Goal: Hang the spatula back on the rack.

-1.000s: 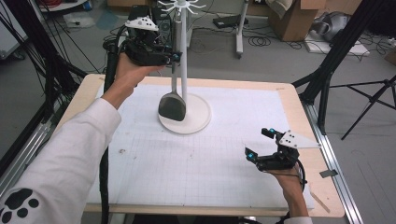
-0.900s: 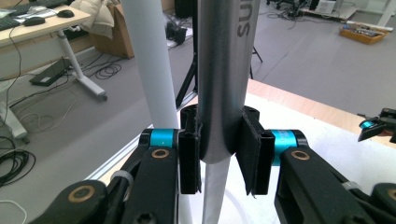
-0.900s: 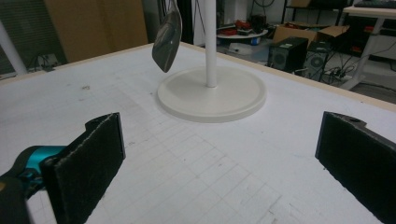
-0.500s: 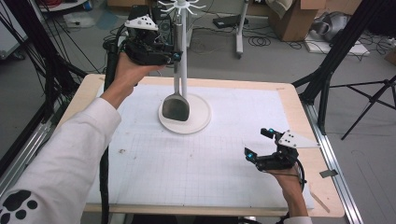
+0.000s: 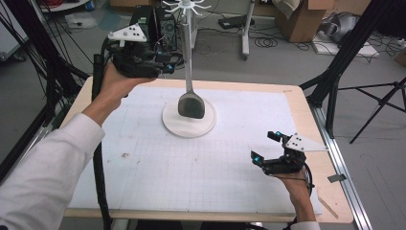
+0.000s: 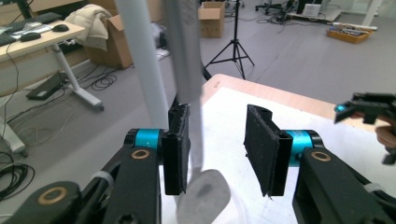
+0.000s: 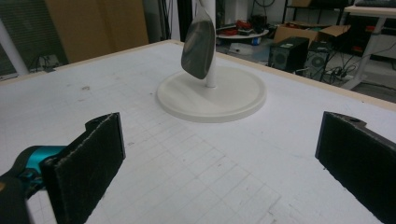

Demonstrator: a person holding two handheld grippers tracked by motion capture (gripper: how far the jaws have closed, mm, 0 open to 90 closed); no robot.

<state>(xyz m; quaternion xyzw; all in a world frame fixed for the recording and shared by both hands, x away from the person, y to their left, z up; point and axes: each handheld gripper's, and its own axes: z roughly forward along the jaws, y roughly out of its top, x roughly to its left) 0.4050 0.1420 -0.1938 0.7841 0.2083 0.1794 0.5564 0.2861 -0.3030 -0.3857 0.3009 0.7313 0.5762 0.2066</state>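
Jaws of the left gripper (image 6: pixel 217 149) have just been opening and now stand apart, the spatula (image 5: pixel 190 91) handle passing between them close to the left pad, no longer pinched as far as I can tell. That spatula hangs upright from the hook crown of the rack (image 5: pixel 188 125), its dark blade just above the white round base, near the table's centre towards 12 o'clock. In the high view the left gripper (image 5: pixel 165 60) sits at 10 o'clock of the base, level with the upper handle. Hanging looks done; what seems left is to draw the left hand clear without knocking the handle, and to see it settle on its hook. Down at 4 o'clock the right gripper (image 5: pixel 263 148) rests low over the white mat (image 5: pixel 143 167), jaws wide apart and empty, facing the rack
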